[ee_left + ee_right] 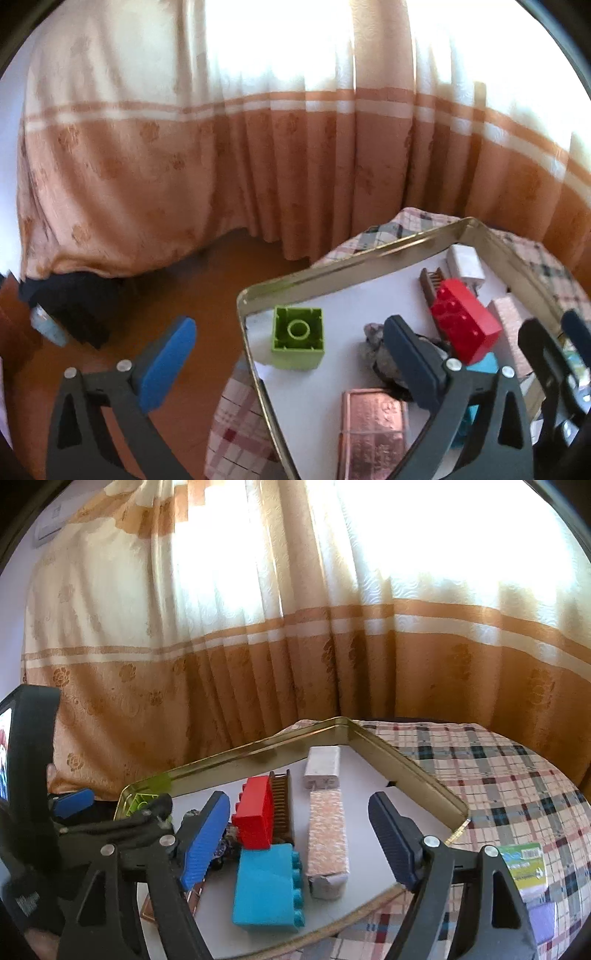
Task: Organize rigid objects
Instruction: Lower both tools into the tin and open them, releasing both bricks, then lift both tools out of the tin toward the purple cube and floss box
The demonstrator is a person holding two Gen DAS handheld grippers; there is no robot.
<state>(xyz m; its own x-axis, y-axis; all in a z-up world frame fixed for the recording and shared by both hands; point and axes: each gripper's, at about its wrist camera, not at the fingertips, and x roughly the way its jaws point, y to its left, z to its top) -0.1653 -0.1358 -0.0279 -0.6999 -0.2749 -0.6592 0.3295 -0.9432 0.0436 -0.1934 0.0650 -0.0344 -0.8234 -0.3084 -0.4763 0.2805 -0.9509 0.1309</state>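
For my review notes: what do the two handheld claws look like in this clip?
Both look alike. The left claw and the right claw each have a black plastic frame with triangular cut-outs, silver round bolts at the pivots, and two fingers faced with blue ribbed pads. No cables or sleeves show; any lettering is too blurred to read.

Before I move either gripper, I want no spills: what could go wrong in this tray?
1. The red brick sits tilted, propped on the blue brick and against the comb; a nudge might tip it.
2. The left gripper straddles the tray wall, so closing or swinging it could catch the rim.
3. The right gripper hangs open over closely packed items; lowering it might shove the pink box.
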